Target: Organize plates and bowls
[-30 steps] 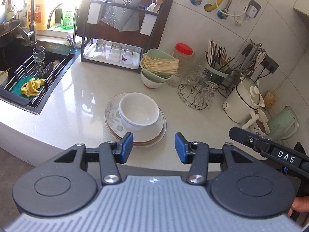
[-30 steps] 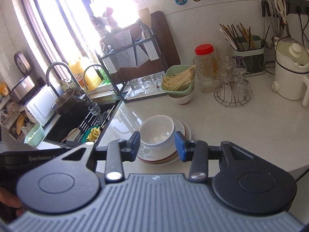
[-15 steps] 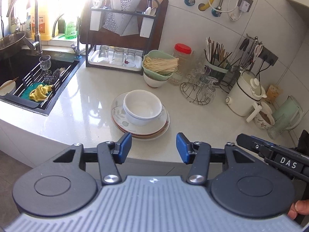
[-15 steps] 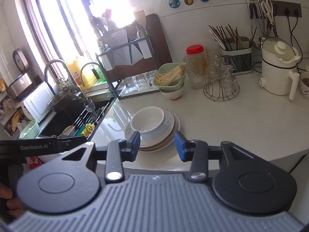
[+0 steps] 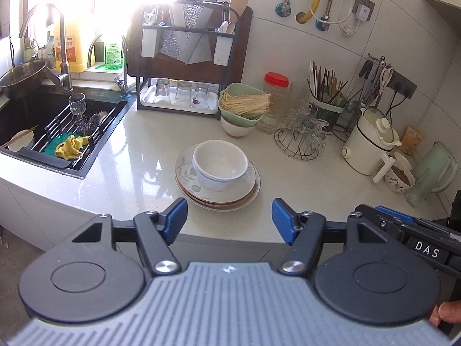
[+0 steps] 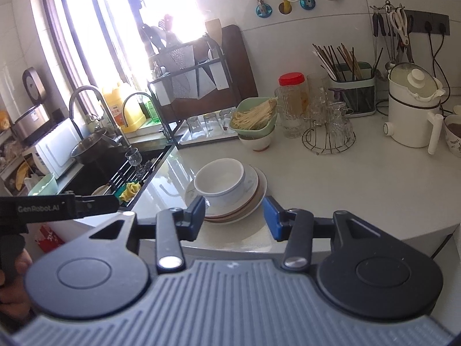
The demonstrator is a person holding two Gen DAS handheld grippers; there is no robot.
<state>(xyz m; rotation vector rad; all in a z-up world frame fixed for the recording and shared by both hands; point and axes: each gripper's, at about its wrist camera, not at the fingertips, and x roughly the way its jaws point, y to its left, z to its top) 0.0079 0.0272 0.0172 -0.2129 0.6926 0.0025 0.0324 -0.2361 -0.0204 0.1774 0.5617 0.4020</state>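
The counter [image 5: 302, 190] lies bare right of the plates [image 5: 217, 194], its edge low in frame. Both grippers, left gripper [image 5: 229, 219] and right gripper [image 6: 234, 217], are opening, grasping nothing; bowl [image 5: 220, 165] and plates sit just above them.

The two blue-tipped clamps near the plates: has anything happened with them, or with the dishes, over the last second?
Both have spread their jaws and are opening at this moment, the left gripper more than the right gripper. Neither holds anything. Both views have drawn back slightly. The white bowl sits on the stack of plates on the counter, untouched.
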